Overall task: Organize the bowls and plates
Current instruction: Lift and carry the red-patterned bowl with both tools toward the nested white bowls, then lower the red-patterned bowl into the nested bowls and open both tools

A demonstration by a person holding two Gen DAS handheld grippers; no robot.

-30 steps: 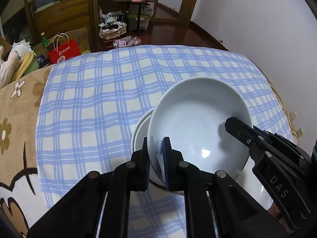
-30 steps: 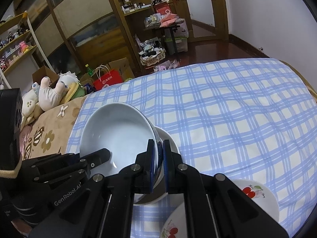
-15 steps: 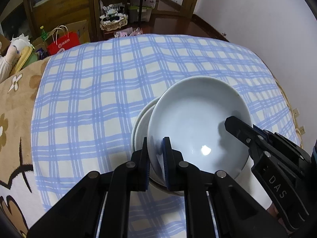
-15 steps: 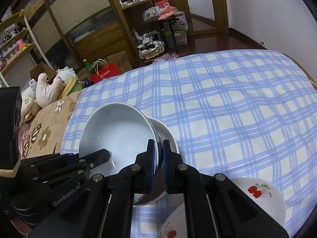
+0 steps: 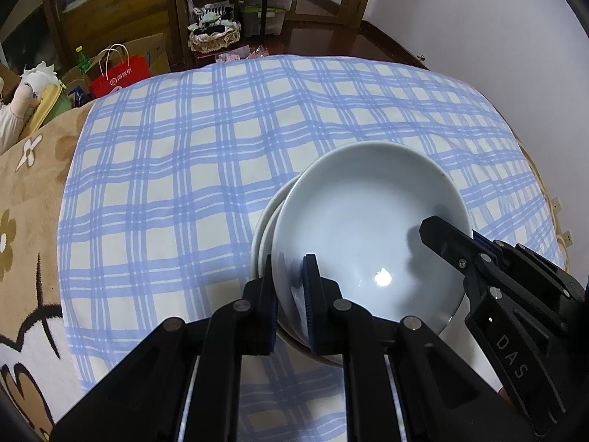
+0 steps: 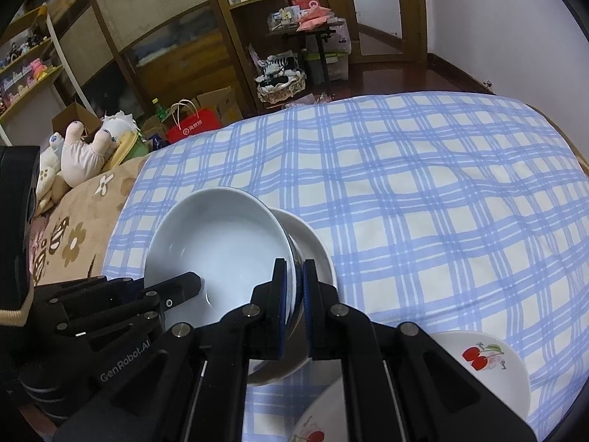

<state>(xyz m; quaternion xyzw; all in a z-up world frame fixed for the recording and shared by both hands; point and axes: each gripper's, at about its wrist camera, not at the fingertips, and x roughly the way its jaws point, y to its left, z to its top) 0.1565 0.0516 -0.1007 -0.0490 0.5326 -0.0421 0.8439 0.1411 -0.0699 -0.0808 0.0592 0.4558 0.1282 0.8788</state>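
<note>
A pale blue-white bowl is gripped by both tools at once, tilted above a white plate that lies on the blue plaid cloth. The plate peeks out from under the bowl's rim on the side facing the cloth's open stretch, and whether the bowl's base touches it cannot be told.

The left gripper is clamped on the bowl's near rim, one finger inside the bowl and the other outside against the wall. The right gripper pinches the opposite rim the same way, its blue-edged pads closed tight on the thin wall. In the left wrist view the right gripper reaches in from the bowl's right side; in the right wrist view the left gripper's finger lies inside the bowl on its left.

Near the bowl, toward the right gripper's side, a cherry-printed dish rests on the cloth, and the edge of a second cherry-printed plate shows just below it.

Left of the bowl the cloth gives way to a brown flowered blanket with a plush toy at its far end. Beyond the cloth a red paper bag stands on the floor.
</note>
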